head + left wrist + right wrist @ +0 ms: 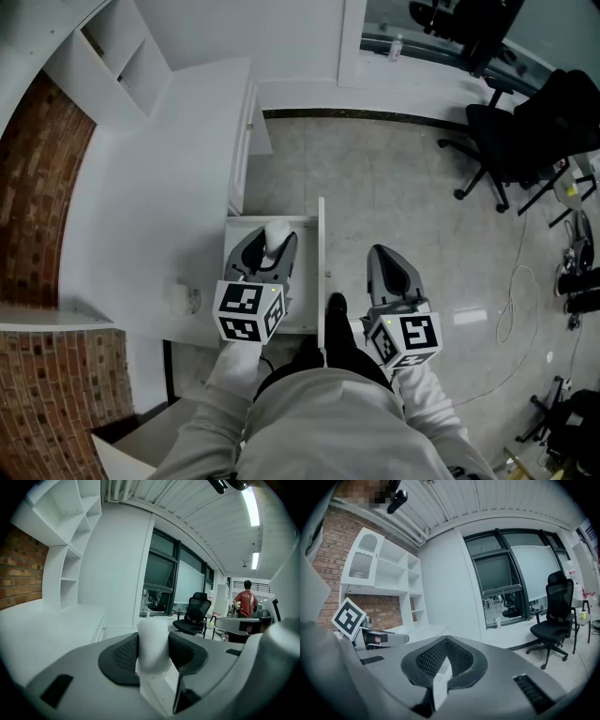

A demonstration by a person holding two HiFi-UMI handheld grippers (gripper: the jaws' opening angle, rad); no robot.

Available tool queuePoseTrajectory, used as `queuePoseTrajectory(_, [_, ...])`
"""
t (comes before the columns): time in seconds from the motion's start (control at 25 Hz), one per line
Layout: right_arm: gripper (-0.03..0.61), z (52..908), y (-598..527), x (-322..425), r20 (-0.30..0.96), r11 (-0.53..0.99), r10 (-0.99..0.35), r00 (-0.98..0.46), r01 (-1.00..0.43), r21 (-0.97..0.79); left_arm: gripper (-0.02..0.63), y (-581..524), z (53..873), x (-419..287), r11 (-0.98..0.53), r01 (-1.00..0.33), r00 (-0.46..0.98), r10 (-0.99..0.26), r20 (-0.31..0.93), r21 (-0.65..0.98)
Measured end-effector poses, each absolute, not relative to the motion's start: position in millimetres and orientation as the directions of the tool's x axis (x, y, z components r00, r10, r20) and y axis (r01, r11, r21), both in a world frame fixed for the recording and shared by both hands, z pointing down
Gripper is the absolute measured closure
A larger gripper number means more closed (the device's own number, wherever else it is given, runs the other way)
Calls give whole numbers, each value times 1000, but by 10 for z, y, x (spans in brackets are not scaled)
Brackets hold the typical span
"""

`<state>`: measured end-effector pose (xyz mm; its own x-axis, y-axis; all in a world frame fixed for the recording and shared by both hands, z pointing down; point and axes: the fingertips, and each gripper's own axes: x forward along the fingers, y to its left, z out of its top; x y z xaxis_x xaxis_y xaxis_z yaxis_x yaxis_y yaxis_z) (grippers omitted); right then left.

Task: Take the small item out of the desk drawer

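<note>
While the left gripper (269, 247) is clamped on the small white item (276, 232), we see that item standing up between the jaws at 12 o'clock from the marker cube, over the open drawer (306, 274) rather than clear of it. In the left gripper view the pads press its lower part (153, 644) and its top pokes above them. We judge the main risk to be a slip: the piece looks soft and pale, so a slack squeeze or a tilt could drop it back into the drawer or onto the floor. A swing toward 3 o'clock could also knock it on the upright drawer front (321, 246).

The right gripper (380, 251) sits at 3 o'clock of that front, jaws closed tip to tip and carrying nothing we can name. A white sliver shows in its gap (440, 686), and we cannot tell what it is.

Our left gripper hides much of the drawer's floor. From overhead we cannot judge how high the item sits above the rim. A small object on the desk (159, 187) at 9 o'clock of the cube is too faint to identify.
</note>
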<state>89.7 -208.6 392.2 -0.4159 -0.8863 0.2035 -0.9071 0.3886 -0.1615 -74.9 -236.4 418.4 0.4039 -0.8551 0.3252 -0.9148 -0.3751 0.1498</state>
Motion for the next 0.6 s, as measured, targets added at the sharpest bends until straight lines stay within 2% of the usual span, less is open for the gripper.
queuePoseTrajectory(0.6, [552,3887,-2056,843,224,430,-871,-438,-899,-86,423,-2241,4086,-730,-376,-916,402,-864,303,142])
